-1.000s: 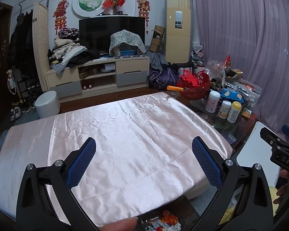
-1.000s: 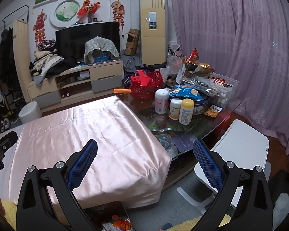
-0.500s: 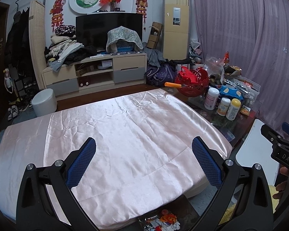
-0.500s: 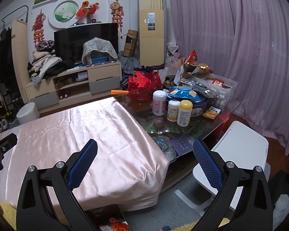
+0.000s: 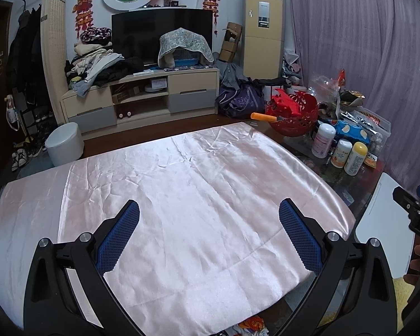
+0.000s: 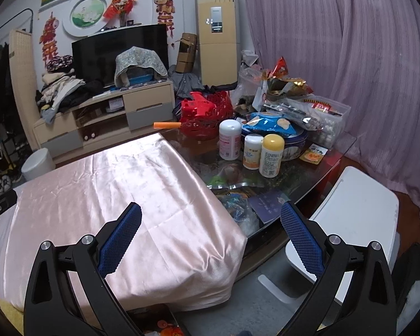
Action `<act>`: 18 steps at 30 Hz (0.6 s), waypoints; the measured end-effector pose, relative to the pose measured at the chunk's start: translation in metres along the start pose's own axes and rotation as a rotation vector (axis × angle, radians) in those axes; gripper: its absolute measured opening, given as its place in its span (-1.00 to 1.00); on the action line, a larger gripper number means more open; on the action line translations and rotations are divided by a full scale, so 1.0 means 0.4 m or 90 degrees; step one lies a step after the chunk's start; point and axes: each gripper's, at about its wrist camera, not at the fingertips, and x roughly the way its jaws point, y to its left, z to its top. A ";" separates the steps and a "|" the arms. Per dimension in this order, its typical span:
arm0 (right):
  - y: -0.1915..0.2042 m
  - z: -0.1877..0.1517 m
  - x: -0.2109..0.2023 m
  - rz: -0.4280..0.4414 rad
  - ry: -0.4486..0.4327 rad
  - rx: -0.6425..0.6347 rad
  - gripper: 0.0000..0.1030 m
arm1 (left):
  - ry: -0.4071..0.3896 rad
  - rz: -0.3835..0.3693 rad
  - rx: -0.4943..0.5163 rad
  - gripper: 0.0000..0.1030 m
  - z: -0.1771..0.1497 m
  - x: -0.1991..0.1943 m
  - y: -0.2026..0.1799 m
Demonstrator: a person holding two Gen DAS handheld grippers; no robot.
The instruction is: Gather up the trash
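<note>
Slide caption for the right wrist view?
Open right gripper above pink cloth, bottles and snack bags on the glass table.

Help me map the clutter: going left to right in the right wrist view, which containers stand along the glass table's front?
Pink-labelled white bottle → small white-capped bottle → yellow-capped bottle → blue tin → orange packet.

The wide pink satin cloth (image 5: 198,196) lies bare, so a gripper can pass freely over it. On the dark glass table (image 6: 308,179) three plastic bottles (image 6: 261,151), a red openwork basket (image 6: 207,117) and snack bags (image 6: 268,124) block the way.
</note>
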 end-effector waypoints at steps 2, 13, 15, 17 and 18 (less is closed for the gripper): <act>-0.060 0.010 0.062 0.013 0.027 0.025 0.94 | 0.007 0.006 -0.006 0.84 0.003 0.052 0.025; -0.682 -0.079 0.418 -0.254 0.133 0.122 0.94 | 0.118 0.152 -0.095 0.84 -0.007 0.418 0.333; -0.770 -0.104 0.465 -0.288 0.148 0.141 0.94 | 0.126 0.167 -0.104 0.84 -0.006 0.452 0.381; -0.842 -0.134 0.510 -0.295 0.166 0.170 0.94 | 0.131 0.165 -0.106 0.84 -0.009 0.477 0.409; -0.869 -0.148 0.530 -0.293 0.170 0.188 0.94 | 0.133 0.164 -0.106 0.84 -0.009 0.486 0.418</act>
